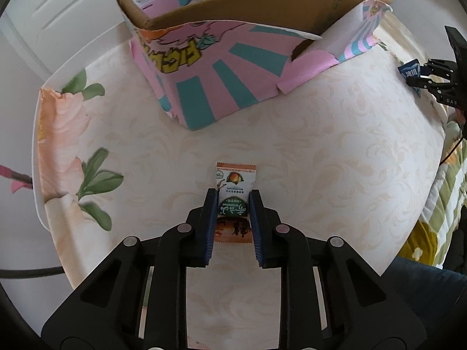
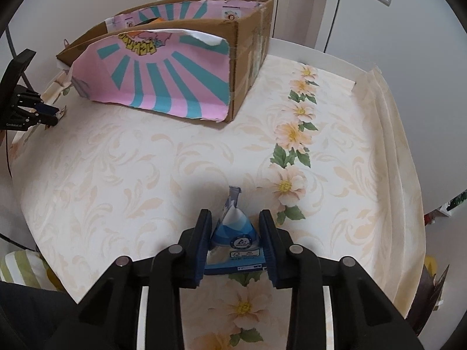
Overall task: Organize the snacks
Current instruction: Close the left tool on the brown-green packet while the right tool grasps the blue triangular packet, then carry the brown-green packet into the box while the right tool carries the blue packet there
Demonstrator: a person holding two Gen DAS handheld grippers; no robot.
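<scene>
My left gripper (image 1: 233, 194) points down at the table, shut on a small orange and green snack packet (image 1: 235, 179) that lies flat on the floral cloth (image 1: 321, 145). In the right wrist view my right gripper (image 2: 235, 214) is shut on a blue and white packet (image 2: 235, 233), which bulges up between the pads. The pink and teal cardboard box (image 1: 221, 67) stands open-topped at the far side of the table, with several packs inside. The box (image 2: 163, 81) sits far left of the right gripper. Each gripper shows in the other's view, the right one (image 1: 420, 80) and the left one (image 2: 54, 115).
A torn pink flap (image 1: 309, 70) hangs off the box's near corner. The cloth's folded edge (image 2: 388, 110) marks the table's right side. A green patterned quilt (image 1: 446, 180) lies beyond the table edge. White doors (image 2: 292, 5) stand behind the box.
</scene>
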